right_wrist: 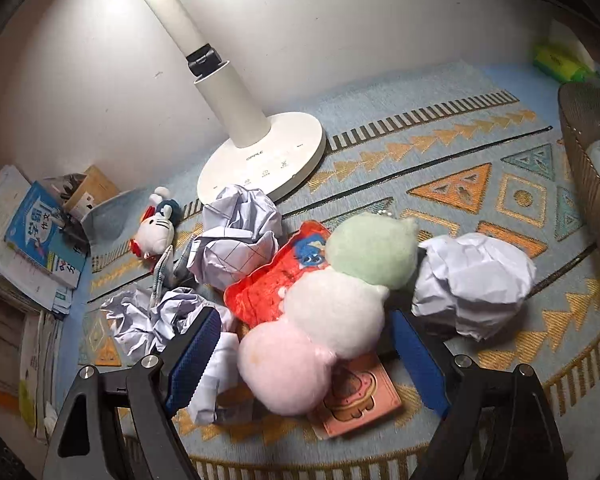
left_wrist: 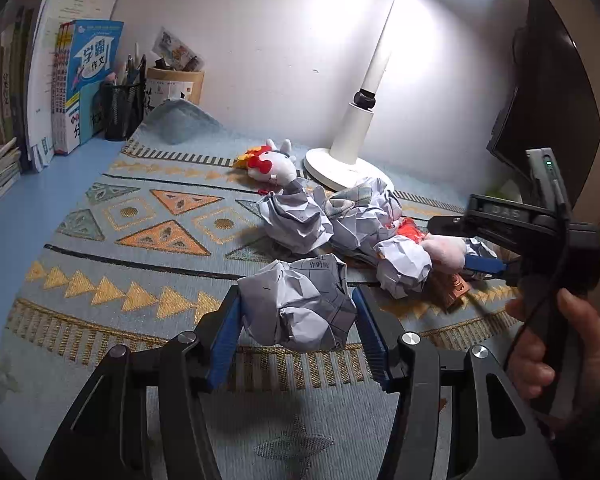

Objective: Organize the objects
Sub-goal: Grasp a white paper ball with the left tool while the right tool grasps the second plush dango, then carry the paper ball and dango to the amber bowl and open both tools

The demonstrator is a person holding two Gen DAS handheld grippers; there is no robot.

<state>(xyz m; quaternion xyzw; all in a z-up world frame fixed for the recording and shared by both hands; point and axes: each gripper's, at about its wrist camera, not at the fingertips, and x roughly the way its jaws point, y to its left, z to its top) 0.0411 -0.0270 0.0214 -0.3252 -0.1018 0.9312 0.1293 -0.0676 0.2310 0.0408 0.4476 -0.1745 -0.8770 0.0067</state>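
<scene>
My left gripper [left_wrist: 296,308] is shut on a crumpled paper ball [left_wrist: 300,304], its blue pads pressing both sides just above the patterned mat [left_wrist: 140,248]. More paper balls [left_wrist: 300,220] lie piled beyond it with a Hello Kitty plush [left_wrist: 272,164]. My right gripper [right_wrist: 304,340] is open around a pink, white and green dango plush [right_wrist: 332,304], its pads apart from the plush on both sides. The plush lies on a red pouch [right_wrist: 268,284] and a small orange card [right_wrist: 356,404]. A paper ball [right_wrist: 476,284] sits to its right. The right gripper also shows in the left wrist view [left_wrist: 488,264].
A white desk lamp [right_wrist: 268,152] stands behind the pile. Books [left_wrist: 84,80] and pen holders [left_wrist: 122,110] line the back left. A dark monitor [left_wrist: 552,100] is at the right. A mesh basket [right_wrist: 592,152] stands at the right edge, with a green object [right_wrist: 556,60] behind it.
</scene>
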